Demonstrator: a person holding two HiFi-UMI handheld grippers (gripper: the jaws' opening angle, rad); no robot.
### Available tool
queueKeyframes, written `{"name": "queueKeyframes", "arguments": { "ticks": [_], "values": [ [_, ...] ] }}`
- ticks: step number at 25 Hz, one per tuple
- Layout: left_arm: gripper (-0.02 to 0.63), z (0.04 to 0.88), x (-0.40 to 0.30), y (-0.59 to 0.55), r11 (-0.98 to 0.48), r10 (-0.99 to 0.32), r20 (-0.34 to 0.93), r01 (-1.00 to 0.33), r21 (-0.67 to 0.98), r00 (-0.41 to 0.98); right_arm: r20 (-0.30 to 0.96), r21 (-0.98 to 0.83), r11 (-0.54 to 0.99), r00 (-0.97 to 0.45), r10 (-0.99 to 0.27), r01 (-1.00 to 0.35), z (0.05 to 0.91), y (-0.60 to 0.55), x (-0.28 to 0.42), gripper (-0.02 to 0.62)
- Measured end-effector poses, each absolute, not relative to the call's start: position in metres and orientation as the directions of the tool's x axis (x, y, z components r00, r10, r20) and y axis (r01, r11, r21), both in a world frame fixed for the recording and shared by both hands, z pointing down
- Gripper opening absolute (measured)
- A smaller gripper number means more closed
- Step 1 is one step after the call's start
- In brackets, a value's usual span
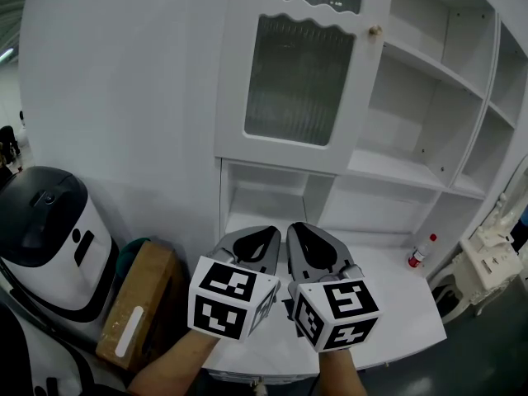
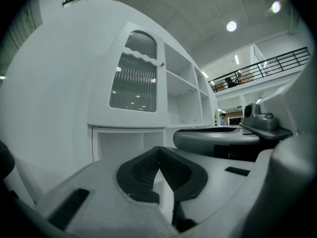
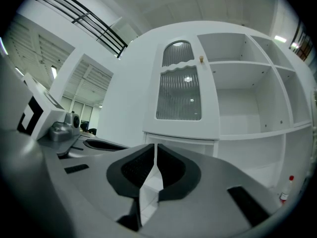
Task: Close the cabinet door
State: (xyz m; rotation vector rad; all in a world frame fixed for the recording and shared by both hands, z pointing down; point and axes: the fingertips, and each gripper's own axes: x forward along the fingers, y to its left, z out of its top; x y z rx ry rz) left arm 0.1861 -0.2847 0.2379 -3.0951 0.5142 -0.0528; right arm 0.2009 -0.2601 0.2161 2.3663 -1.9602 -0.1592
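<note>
The white cabinet door (image 1: 299,81) has a ribbed glass pane and a small brass knob (image 1: 374,31) on its right edge. It covers the upper left compartment; whether it sits flush I cannot tell. Both grippers are side by side low in the head view, pointing level at the cabinet and well short of it. My left gripper (image 1: 262,234) is shut with nothing in it. My right gripper (image 1: 304,229) has its jaws together and holds nothing. The left gripper view shows the left gripper (image 2: 159,150), the door (image 2: 133,83) and the knob (image 2: 162,64). The right gripper view shows the right gripper (image 3: 155,148) below the door (image 3: 179,95).
Open white shelves (image 1: 429,114) fill the cabinet's right side. On the white counter (image 1: 396,304) stands a small red-capped bottle (image 1: 420,252). A black-and-white appliance (image 1: 45,238) and a cardboard box (image 1: 136,304) are at the left. White ornate furniture (image 1: 487,262) stands at the right.
</note>
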Motion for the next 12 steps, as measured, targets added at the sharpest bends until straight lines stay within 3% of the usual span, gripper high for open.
{"name": "queueKeyframes", "arguments": {
  "ticks": [12],
  "values": [
    [0.011,0.2347,0.1804,-0.2837,-0.944,-0.329,0.018,-0.329,-0.007,0.944,-0.030,0.110,-0.180,0.177,-0.984,-0.978,0.2184,-0.2567,0.1956,0.032]
  ]
}}
